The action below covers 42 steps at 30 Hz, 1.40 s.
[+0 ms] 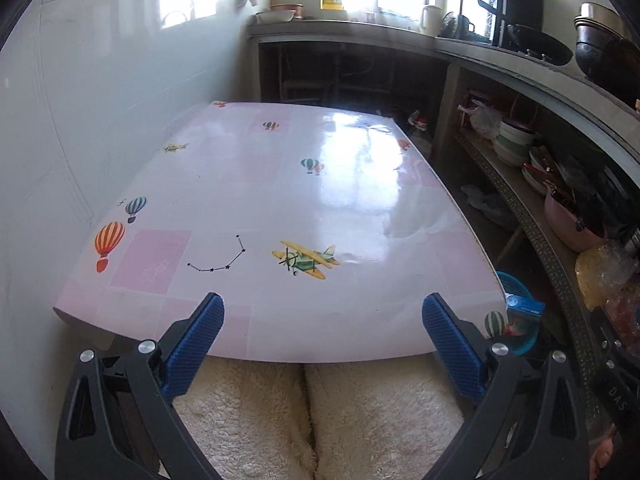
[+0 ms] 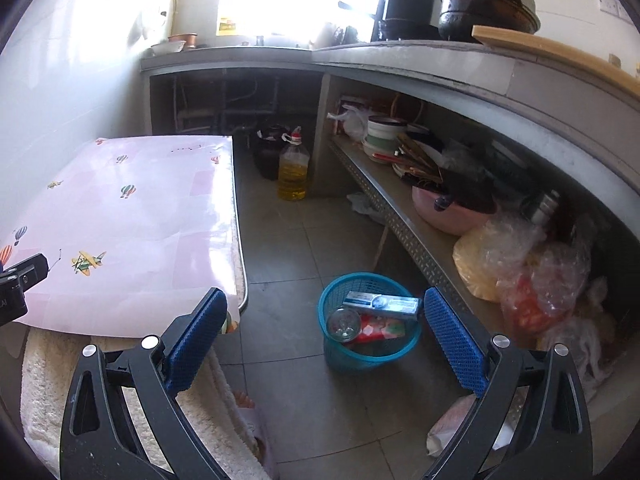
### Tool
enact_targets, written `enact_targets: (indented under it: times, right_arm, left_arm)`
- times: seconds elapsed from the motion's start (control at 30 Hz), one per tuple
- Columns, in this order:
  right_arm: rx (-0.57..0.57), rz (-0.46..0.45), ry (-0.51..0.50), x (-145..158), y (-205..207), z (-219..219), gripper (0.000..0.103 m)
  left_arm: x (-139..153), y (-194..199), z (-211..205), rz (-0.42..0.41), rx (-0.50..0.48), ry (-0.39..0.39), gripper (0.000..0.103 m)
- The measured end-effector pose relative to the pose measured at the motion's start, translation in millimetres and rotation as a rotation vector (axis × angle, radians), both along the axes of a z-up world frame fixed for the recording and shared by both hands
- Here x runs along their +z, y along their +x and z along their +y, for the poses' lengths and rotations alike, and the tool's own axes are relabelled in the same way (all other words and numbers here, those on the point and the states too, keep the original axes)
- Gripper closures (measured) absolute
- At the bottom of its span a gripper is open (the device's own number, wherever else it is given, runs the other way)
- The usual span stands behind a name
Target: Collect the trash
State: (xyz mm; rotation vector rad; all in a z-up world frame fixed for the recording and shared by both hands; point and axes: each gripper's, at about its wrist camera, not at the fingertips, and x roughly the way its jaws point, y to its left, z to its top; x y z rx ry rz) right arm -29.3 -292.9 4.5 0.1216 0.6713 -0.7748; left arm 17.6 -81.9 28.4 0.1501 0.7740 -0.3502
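- Pink, glossy cloth printed with hot-air balloons and a yellow-and-green biplane covers the bench (image 1: 280,200), whose top is bare apart from window glare.
- Left tongs (image 1: 323,320) stand wide over the near edge of the bench, nothing between the blue pads; a cream fleecy cover (image 1: 304,412) lies below them.
- Right tongs (image 2: 320,316) are also spread wide and grip nothing; they point down at the tiled floor (image 2: 280,248) beside the bench.
- A teal plastic basket (image 2: 340,354) stands on the floor between the bench and a low metal shelf (image 2: 404,232). Inside it lie a long blue-and-white carton (image 2: 382,303) (its print is too blurred to read), a red packet (image 2: 382,328) and a small clear glass jar (image 2: 343,322).
- A bottle of yellow oil (image 2: 293,168) stands upright further back on the floor.
- The shelf carries stacked bowls (image 2: 384,136), a pink basin (image 2: 452,210) and crumpled plastic bags (image 2: 520,264).
- Legible writing: only the letters "DAS" on a black part at the left view's right edge; a yellow label (image 2: 227,26) by the window cannot be read.
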Motion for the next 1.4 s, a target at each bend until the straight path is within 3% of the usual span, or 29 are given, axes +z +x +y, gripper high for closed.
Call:
enact_targets:
  times: [0.2, 0.43, 1.4]
  right_arm:
    - [-0.050, 0.020, 0.050, -8, -6, -9, 0.008]
    - [-0.052, 0.015, 0.063, -11, -10, -7, 0.008]
    - [-0.058, 0.012, 0.101, -14, -12, -12, 0.008]
  left_arm:
    - [-3, 0, -5, -0.009, 0.041, 0.060, 0.006]
    - [-3, -3, -9, -0.006, 0.059, 0.079, 0.006]
    - [-7, -14, -25, 0.006, -0.018, 0.120, 0.006]
